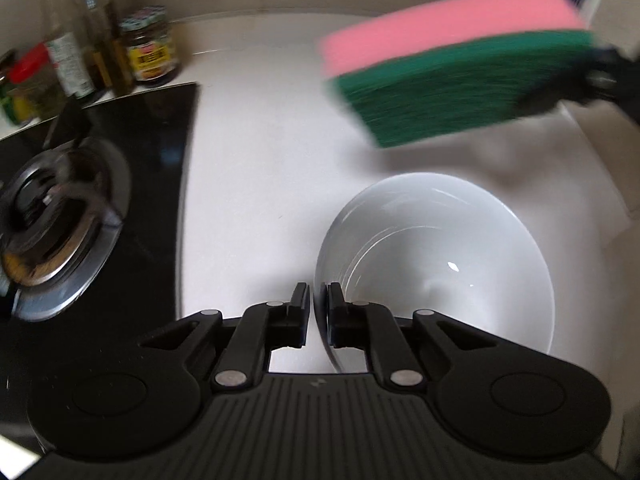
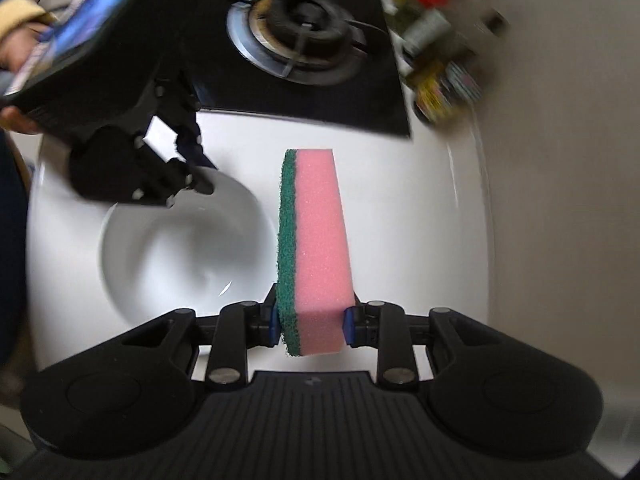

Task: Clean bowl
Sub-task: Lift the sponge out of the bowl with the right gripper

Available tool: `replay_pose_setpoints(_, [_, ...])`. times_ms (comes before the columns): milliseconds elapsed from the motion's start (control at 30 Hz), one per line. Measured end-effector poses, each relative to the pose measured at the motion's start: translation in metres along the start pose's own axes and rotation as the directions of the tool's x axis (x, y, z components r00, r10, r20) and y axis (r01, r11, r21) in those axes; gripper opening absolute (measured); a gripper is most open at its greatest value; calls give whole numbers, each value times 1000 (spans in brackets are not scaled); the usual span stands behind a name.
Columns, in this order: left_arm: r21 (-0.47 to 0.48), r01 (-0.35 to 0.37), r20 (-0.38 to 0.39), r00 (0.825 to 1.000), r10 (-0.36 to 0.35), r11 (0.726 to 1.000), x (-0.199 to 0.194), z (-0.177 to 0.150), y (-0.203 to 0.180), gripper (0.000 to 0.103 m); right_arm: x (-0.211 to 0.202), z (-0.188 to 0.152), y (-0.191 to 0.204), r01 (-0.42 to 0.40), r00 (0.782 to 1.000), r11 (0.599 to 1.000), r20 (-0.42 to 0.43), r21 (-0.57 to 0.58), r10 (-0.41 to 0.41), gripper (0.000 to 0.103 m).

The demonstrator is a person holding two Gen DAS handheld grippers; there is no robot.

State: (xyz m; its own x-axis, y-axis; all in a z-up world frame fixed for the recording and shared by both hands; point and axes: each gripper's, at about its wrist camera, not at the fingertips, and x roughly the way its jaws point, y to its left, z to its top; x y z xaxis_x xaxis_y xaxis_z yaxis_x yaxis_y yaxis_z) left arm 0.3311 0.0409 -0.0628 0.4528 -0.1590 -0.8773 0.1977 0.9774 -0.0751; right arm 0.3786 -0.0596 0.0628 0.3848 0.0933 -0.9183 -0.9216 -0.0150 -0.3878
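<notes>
A white bowl [image 1: 440, 264] sits on the white counter [image 1: 260, 152]. My left gripper [image 1: 319, 304] is shut on the bowl's near left rim, one pad outside the wall and one inside. In the right wrist view the same bowl [image 2: 180, 248] lies at the left, with the left gripper [image 2: 192, 178] clamped on its far rim. My right gripper [image 2: 312, 320] is shut on a pink sponge with a green scouring side [image 2: 316, 240], held on edge above the counter just right of the bowl. From the left wrist view the sponge [image 1: 452, 80] hangs blurred above and beyond the bowl.
A black gas hob with a burner [image 1: 60, 216] [image 2: 296, 32] borders the counter beside the bowl. Several bottles and jars [image 1: 148, 48] [image 2: 440, 40] stand behind it by the wall. A person's hand [image 2: 16, 48] holds the left gripper.
</notes>
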Motion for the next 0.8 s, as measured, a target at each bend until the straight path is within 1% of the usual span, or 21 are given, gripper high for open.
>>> replay_pose_setpoints(67, [-23, -20, -1, 1000, 20, 1000, 2, -4, -2, 10, 20, 18, 2, 3, 1000, 990, -4, -142, -4, 25])
replay_pose_setpoints(100, [-43, -27, -5, 1000, 27, 999, 3, -6, -2, 10, 30, 25, -1, 0, 1000, 982, -7, -189, -2, 25])
replay_pose_setpoints(167, [-71, -33, -14, 999, 32, 997, 4, -8, -2, 10, 38, 37, 1, -19, 1000, 971, -20, -240, 15, 25])
replay_pose_setpoints(267, [-89, -29, -13, 1000, 28, 996, 3, -9, 0, 10, 49, 51, 7, -59, 998, 951, -30, -303, 53, 25])
replay_pose_setpoints(367, [-101, -15, -16, 1000, 13, 995, 3, -8, 5, 9, 56, 54, 13, -99, 995, 937, -56, -334, 86, 25])
replay_pose_setpoints(467, [-118, 9, -14, 1000, -10, 993, 5, -5, 10, 7, 67, 53, 17, -109, 992, 922, -102, -371, 76, 25])
replay_pose_setpoints(533, [-141, 38, -19, 999, -41, 989, 6, -4, 16, 6, 70, 49, 18, -118, 989, 920, -126, -374, 75, 25])
replay_pose_setpoints(600, [-167, 68, -28, 997, -74, 984, 7, -3, 22, 5, 69, 44, 15, -131, 986, 929, -143, -347, 85, 25])
replay_pose_setpoints(733, [-202, 116, -48, 991, -128, 972, 11, 3, 33, 5, 70, 24, 6, -148, 976, 965, -190, -217, 107, 25])
replay_pose_setpoints(800, [-210, 135, -58, 987, -150, 968, 13, 6, 37, 5, 70, 7, 4, -151, 971, 982, -202, -117, 125, 25])
